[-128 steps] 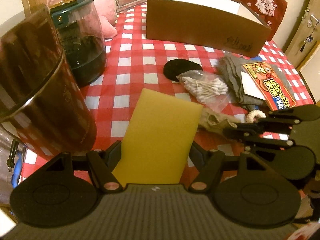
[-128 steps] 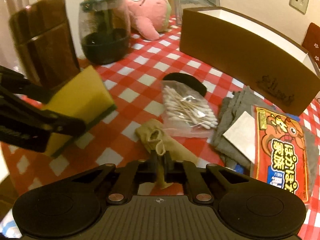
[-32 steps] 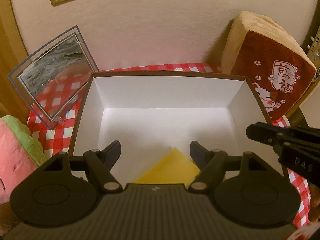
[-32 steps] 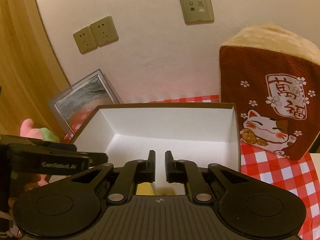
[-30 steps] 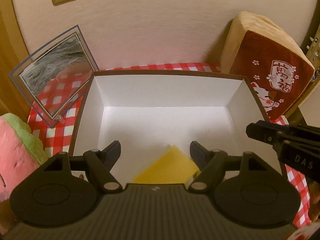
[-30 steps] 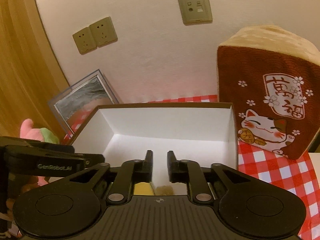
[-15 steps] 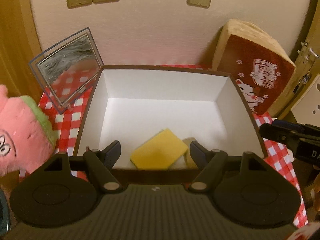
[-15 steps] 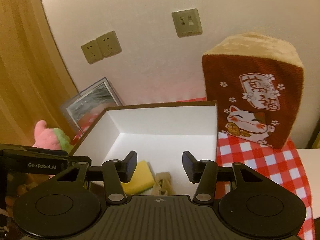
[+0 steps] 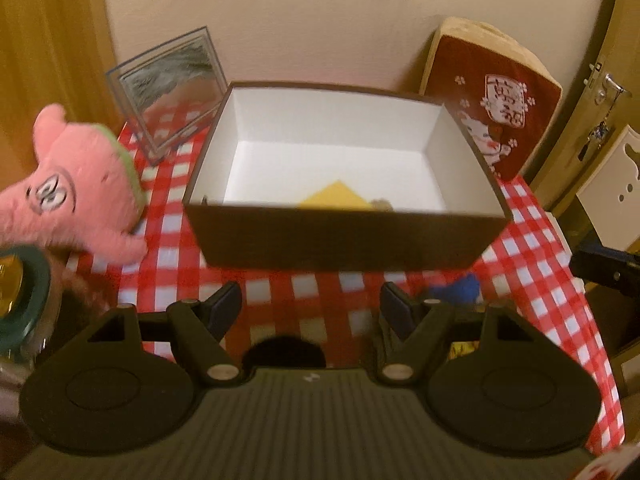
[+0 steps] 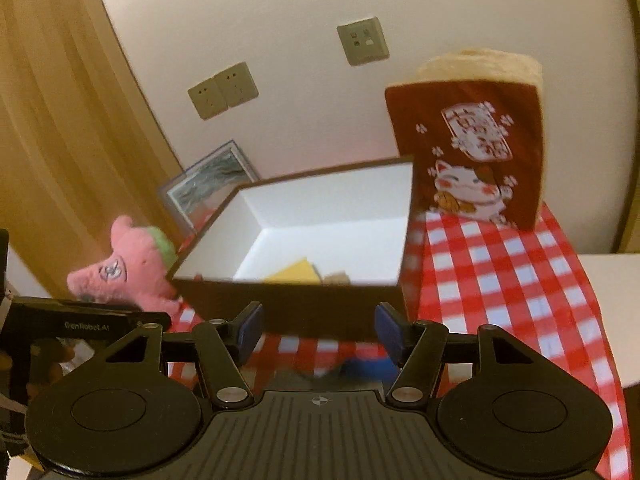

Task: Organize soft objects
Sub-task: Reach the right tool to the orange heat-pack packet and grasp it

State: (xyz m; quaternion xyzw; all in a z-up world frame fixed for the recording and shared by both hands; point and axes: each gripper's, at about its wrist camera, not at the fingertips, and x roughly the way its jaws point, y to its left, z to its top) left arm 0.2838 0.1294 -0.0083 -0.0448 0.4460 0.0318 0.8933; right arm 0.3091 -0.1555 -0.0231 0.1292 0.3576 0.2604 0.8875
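Left wrist view: a red-checked cloth [image 9: 168,280] covers the table, and on it stands a brown box [image 9: 344,236] with a white inside, open at the top. Right of the box a dark red cushion [image 9: 496,100] with a cat print leans at the wall; left of it sit a pink plush [image 9: 76,188] and, behind that, a clear picture frame [image 9: 172,88]. Inside the box, near its front wall, a yellow sponge [image 9: 336,198] lies flat with a small tan pouch [image 9: 382,204] just beside it on the right. The left gripper [image 9: 311,305] hangs over the cloth in front of the box, jaws wide and holding nothing. In the right wrist view the right gripper [image 10: 318,330] is also before the box; its jaws have just been opening and stand wide, nothing between them.
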